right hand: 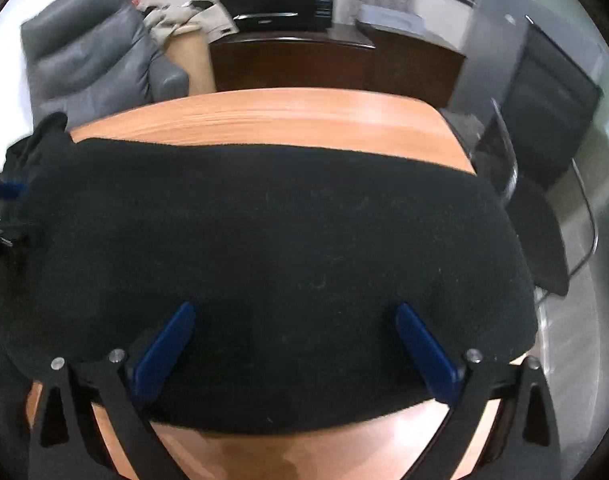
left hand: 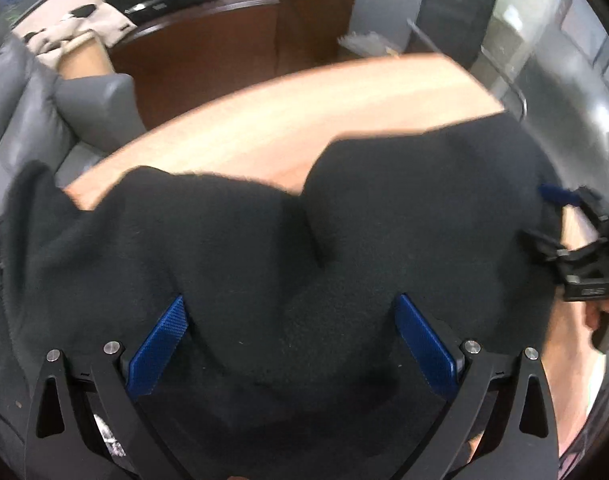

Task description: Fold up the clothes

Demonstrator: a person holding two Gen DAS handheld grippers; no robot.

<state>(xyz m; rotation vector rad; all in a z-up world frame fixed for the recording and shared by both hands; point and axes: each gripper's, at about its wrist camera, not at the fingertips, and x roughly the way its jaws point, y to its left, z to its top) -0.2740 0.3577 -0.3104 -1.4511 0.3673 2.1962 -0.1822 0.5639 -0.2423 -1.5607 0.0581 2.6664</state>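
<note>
A black fleece garment (left hand: 264, 248) lies spread on a light wooden table (left hand: 288, 120). My left gripper (left hand: 290, 308) is open, its blue fingers (left hand: 160, 344) wide apart just above the cloth's bunched near part. In the right wrist view the same garment (right hand: 272, 240) lies flatter across the table (right hand: 264, 116). My right gripper (right hand: 294, 312) is open, its blue fingers (right hand: 424, 352) wide apart over the cloth near its front hem. The right gripper also shows at the right edge of the left wrist view (left hand: 572, 240). Neither gripper holds anything.
A grey armchair (right hand: 92, 56) stands beyond the table on the left. A dark wooden cabinet (right hand: 296, 60) with a black microwave (right hand: 276, 0) stands behind. A black chair with a metal frame (right hand: 544, 128) stands at the table's right end.
</note>
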